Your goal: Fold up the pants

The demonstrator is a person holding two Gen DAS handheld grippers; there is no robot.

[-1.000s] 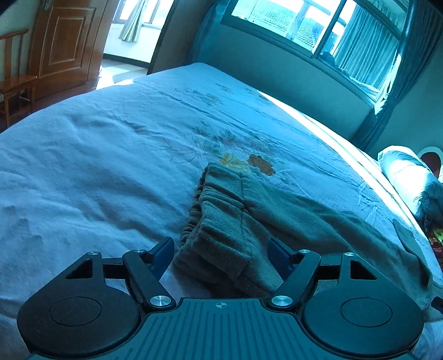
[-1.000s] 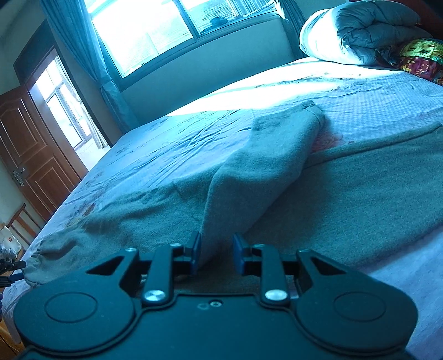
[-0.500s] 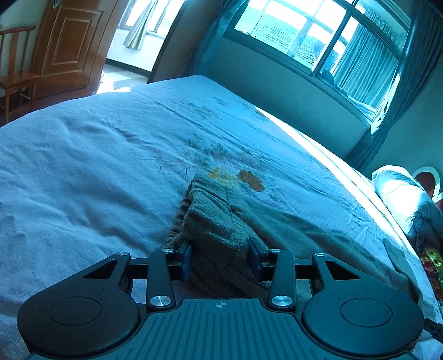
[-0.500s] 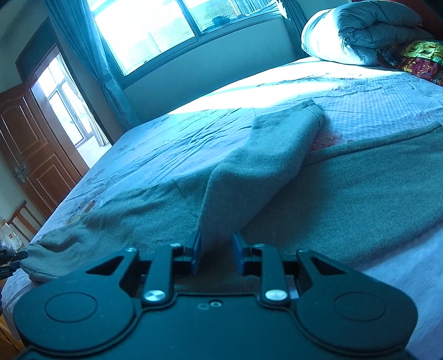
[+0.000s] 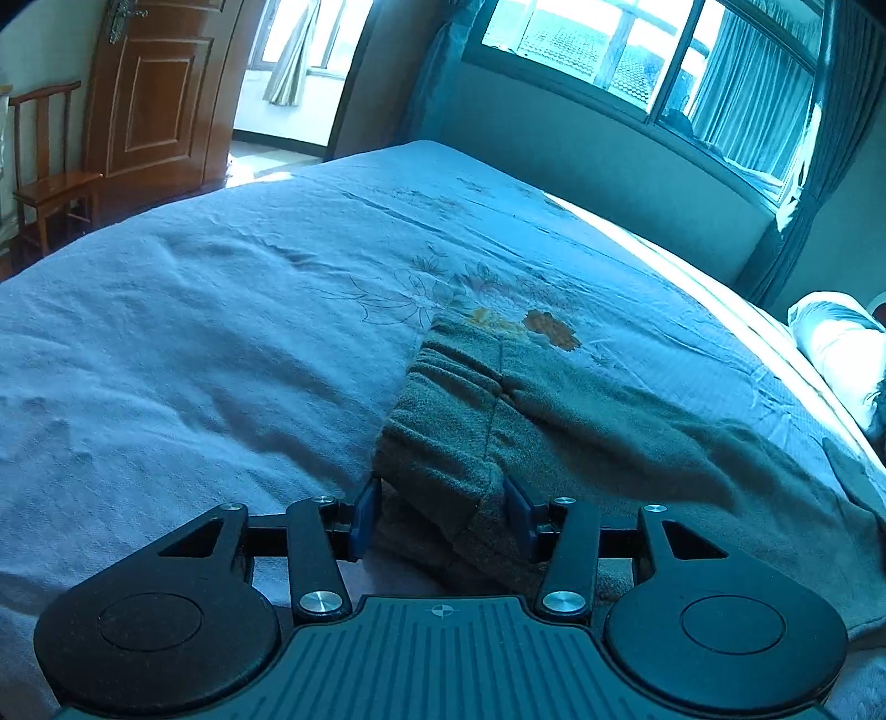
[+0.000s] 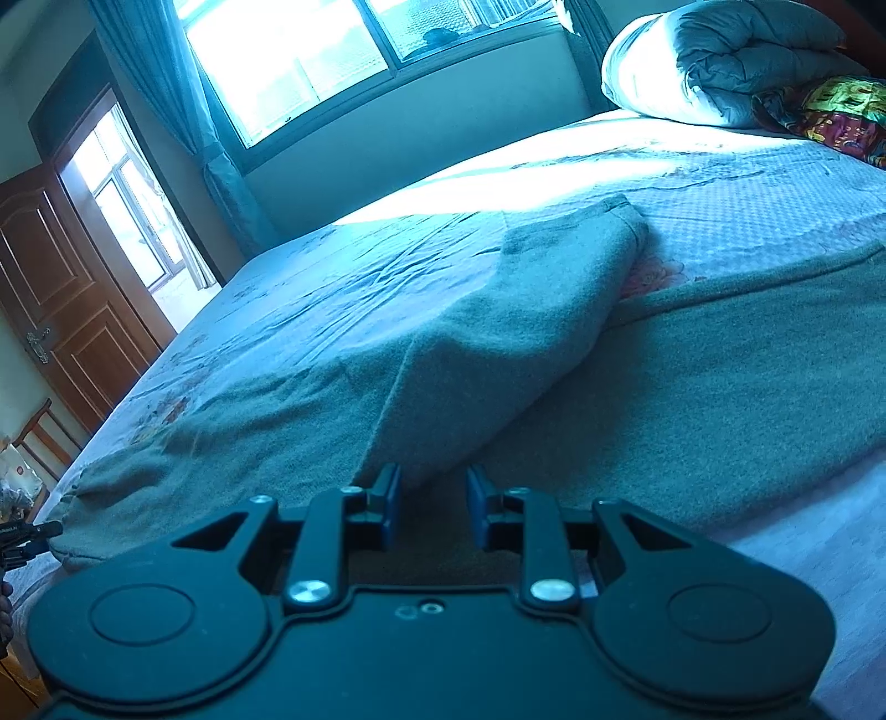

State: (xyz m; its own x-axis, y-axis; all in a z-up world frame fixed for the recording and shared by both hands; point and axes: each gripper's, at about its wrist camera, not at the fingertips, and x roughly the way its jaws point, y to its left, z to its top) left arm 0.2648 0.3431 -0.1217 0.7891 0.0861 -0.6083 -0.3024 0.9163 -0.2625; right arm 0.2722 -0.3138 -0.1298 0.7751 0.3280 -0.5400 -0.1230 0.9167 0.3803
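The grey-green fleece pants (image 5: 581, 421) lie spread across the near side of the blue floral bedspread (image 5: 221, 332), waistband left, legs right. They look soft, thick and light; the gathered waistband and a leg edge give firm holds. The left gripper (image 5: 443, 512), jaws just reopening, brackets the waistband corner. The right gripper (image 6: 432, 501) pinches a raised leg fold. Beyond stand window (image 6: 310, 50) and door (image 5: 160, 88).

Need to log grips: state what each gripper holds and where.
Left gripper: jaws just reopened, astride the pants' waistband corner; grip unclear. Right gripper: pinches a pant-leg fold.
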